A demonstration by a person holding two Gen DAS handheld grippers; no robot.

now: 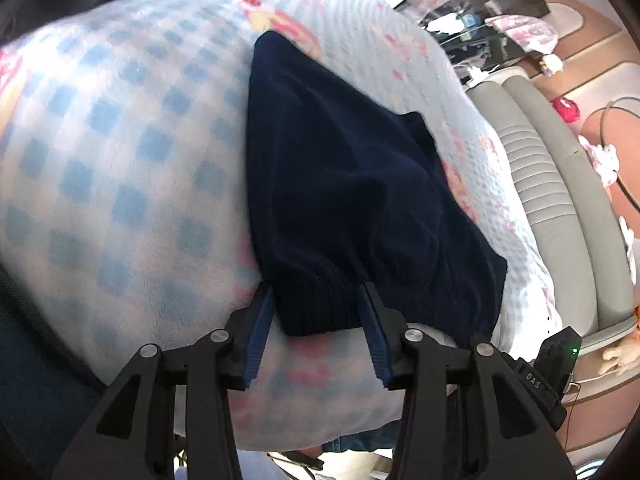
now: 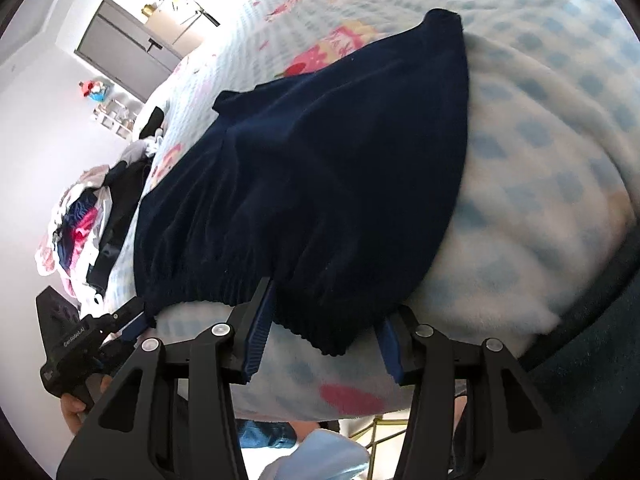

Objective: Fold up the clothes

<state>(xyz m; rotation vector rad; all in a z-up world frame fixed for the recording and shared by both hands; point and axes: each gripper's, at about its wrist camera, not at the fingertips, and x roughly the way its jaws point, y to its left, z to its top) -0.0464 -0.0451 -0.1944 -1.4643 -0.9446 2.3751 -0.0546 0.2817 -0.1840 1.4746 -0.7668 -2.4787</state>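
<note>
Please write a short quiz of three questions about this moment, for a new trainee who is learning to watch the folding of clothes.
1. True or false: the navy garment lies on a checked blue and white blanket.
2. Which part of the garment lies between the fingers of the left gripper? A) a button B) the ribbed hem C) a zip
3. Fill the gap: in the right wrist view, the pads of the right gripper stand ____ from the cloth, not pressing it.

Key: 1 true; 2 B; 3 apart

Bright daylight (glare upper left), motion blur, perhaps soft focus; fisheye-warped edges.
</note>
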